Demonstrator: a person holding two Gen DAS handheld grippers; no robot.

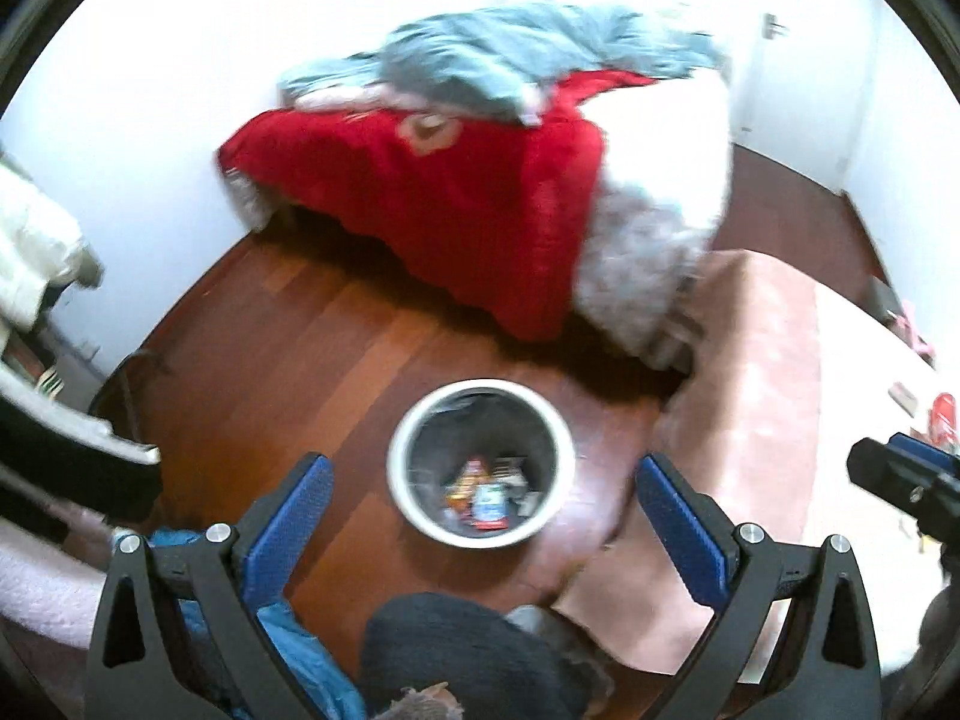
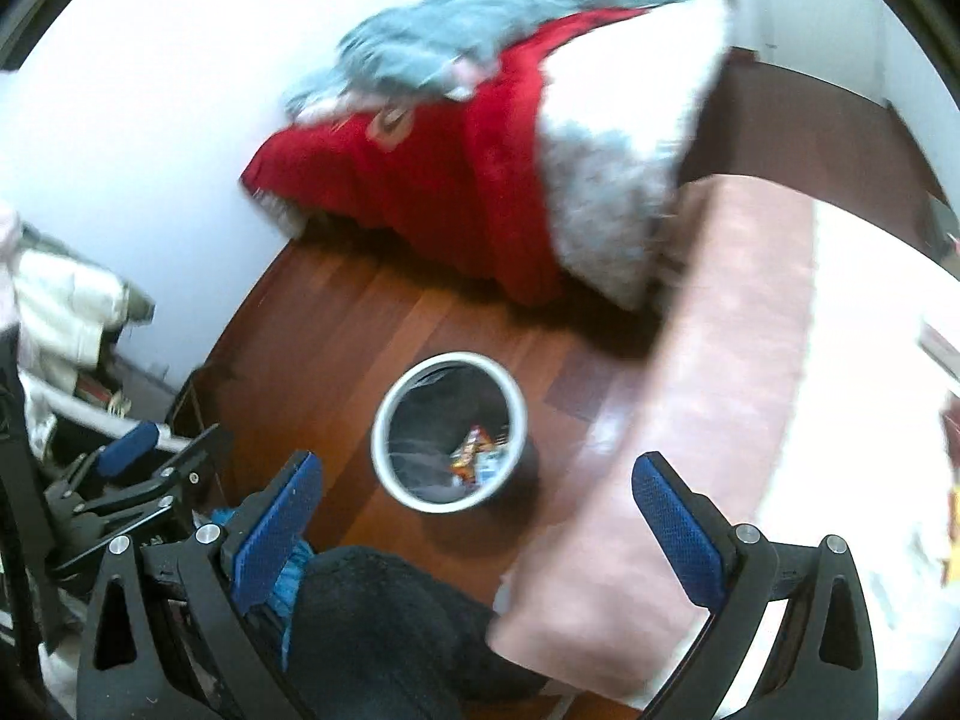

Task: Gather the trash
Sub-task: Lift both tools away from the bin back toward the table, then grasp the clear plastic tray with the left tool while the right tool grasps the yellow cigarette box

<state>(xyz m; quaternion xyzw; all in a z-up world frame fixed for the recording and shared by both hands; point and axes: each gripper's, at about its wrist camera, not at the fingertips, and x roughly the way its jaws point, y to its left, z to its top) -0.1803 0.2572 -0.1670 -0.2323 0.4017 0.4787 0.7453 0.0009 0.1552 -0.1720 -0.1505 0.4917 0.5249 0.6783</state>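
We find the bin [image 1: 480,459] on the floor just beside the pink rug [image 1: 750,420]. Wrappers [image 1: 483,495] inside look light and crinkly, though blurred; pinch an edge. Left gripper [image 1: 480,516] and right gripper [image 2: 474,516] gape wide, empty.

No text can be read; print on the wrappers [image 1: 483,495] in the bin [image 1: 480,534] is blurred beyond reading.

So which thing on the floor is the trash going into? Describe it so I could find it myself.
Start at the bed with the red blanket and look down to the reddish wooden floor in front of it. There stands a round trash bin, just left of the pink rug. It is the only white-rimmed cylinder there, dark inside, with colourful wrappers at the bottom.
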